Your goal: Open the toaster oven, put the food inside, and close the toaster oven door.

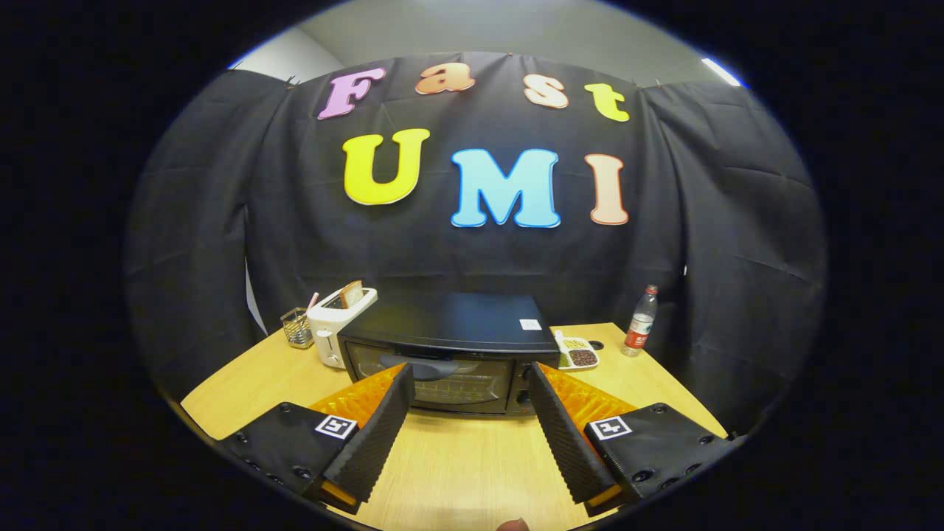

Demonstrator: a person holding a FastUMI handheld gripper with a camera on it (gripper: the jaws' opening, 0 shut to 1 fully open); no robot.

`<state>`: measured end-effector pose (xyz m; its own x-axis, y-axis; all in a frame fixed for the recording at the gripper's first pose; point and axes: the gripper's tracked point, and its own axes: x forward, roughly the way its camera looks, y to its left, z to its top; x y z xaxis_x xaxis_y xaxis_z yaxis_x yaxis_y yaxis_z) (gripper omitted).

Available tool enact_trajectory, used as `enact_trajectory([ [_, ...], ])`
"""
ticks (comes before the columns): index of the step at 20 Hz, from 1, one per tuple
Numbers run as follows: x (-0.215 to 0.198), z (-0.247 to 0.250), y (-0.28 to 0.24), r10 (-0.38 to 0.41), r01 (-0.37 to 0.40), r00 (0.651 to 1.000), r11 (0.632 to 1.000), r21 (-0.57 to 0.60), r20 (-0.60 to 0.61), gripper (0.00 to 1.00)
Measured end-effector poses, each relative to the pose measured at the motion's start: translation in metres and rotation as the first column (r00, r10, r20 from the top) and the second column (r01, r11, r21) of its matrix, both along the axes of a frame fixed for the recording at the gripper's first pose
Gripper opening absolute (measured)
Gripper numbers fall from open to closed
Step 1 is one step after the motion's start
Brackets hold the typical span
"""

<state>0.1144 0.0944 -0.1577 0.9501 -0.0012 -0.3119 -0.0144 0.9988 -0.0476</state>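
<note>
toaster oven (450, 354) front partly hidden (gripper (468, 372) fingers).

No wording can be read: the white sticker (529, 324) on top of the toaster oven (450, 346) is too small to make out, the bottle (639, 321) to the oven's right carries a red label, perhaps printed, and each of the fingers (383, 428) bears a square black-and-white marker (336, 425).

Gripper (469, 376) jaws wide apart, empty, above table (472, 464); closed toaster oven (450, 350) just ahead.

Wooden table (472, 457) bearing toaster oven (450, 354), toaster (335, 324)
</note>
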Motion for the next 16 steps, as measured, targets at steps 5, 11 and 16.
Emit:
enact_trajectory([
  [5, -0.005, 0.014, -0.042, -0.084, 0.083, 0.996, 0.996, 0.01, 0.042, 0.99],
  [11, -0.006, 0.025, -0.09, -0.134, 0.136, 0.988, 0.991, -0.018, 0.076, 0.98],
  [16, -0.002, 0.036, -0.118, -0.109, 0.12, 0.985, 0.99, -0.077, 0.136, 0.98],
])
